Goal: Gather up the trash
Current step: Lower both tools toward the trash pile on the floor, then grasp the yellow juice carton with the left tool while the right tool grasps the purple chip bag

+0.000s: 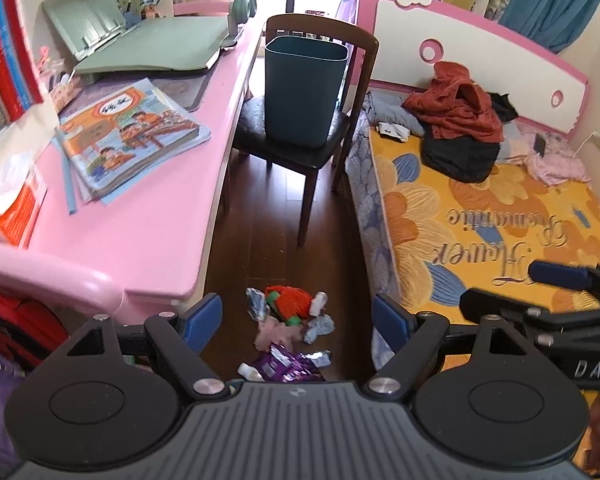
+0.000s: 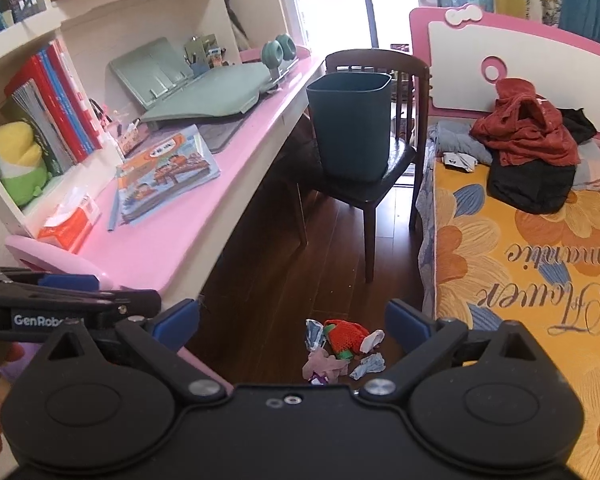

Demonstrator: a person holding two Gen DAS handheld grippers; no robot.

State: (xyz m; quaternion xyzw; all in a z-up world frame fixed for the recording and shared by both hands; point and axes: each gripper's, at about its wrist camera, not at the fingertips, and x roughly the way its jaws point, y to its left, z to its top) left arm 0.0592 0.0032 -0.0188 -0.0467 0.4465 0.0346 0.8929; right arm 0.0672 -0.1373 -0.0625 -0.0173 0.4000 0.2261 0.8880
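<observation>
My left gripper (image 1: 298, 320) hangs over the wooden floor (image 1: 284, 208), its blue fingers (image 1: 204, 322) spread wide and released, nothing between them. My right gripper (image 2: 292, 326) is likewise released, its fingers (image 2: 178, 322) apart and empty. The trash pile (image 1: 290, 334) lies on the floor between the pink bench (image 1: 140, 216) and the bed (image 1: 480, 216), seen in the gap of both grippers: an orange mesh bag (image 1: 290, 300), crumpled pale blue paper (image 1: 320, 326), a pinkish scrap (image 1: 276, 332), a purple wrapper (image 1: 288, 366) and a small white bottle (image 1: 250, 372). Beyond the pile stands a dark chair (image 1: 292, 136), and on its seat a dark teal bin (image 1: 304, 88), upright, well apart from the trash. Books (image 1: 132, 136) lie on the bench; clothes (image 1: 456, 120) are heaped on the bed.
</observation>
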